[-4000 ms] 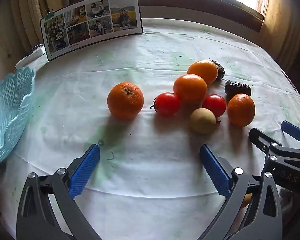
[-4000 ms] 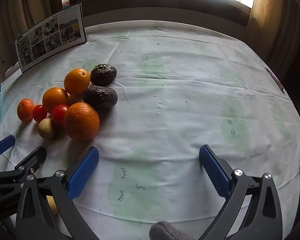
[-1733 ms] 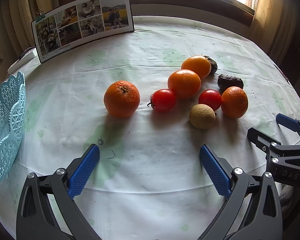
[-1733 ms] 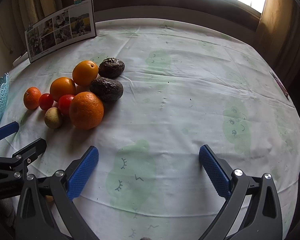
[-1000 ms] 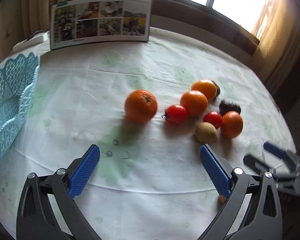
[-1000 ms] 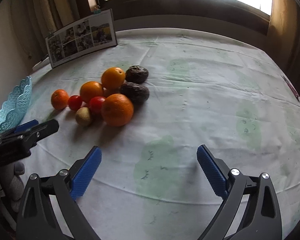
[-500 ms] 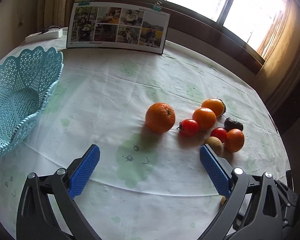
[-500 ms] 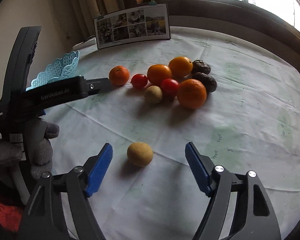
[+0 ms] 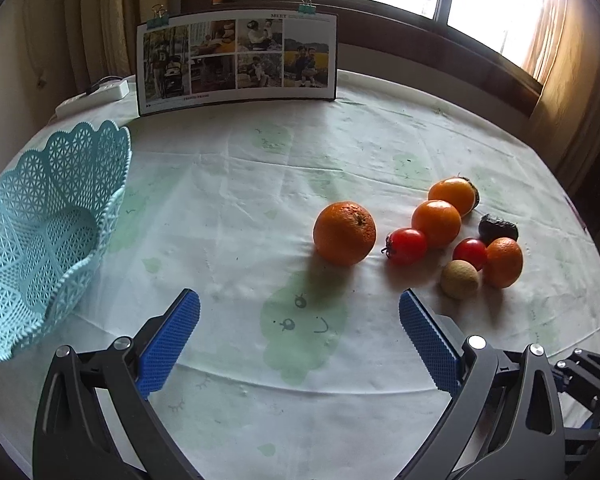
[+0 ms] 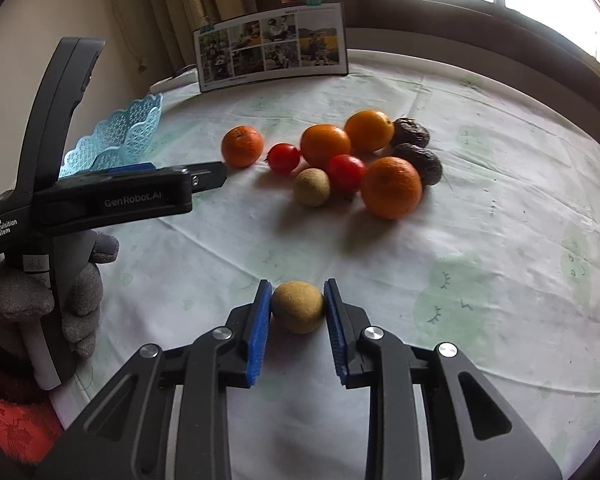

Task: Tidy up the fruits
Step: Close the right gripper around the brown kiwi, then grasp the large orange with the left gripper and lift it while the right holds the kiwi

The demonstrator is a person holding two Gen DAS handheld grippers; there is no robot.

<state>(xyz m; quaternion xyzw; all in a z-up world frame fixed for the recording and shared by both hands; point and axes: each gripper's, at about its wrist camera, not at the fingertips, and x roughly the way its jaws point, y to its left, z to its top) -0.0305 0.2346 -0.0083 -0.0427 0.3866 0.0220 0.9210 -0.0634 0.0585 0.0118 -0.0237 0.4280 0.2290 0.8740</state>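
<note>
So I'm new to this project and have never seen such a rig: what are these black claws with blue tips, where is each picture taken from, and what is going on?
No robot here: a person holds a two-finger gripper in each hand, each with a camera looking along its fingers. In the left view, the left gripper is open over the tablecloth, a blue basket beside it. In the right view, the right gripper has closed on a small tan fruit. Farther off lie oranges, tomatoes, dark fruits and another tan fruit.

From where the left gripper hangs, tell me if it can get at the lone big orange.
Probably yes. The left gripper is open, and only bare tablecloth lies between its fingers and the orange, which stands apart from the other fruit.
</note>
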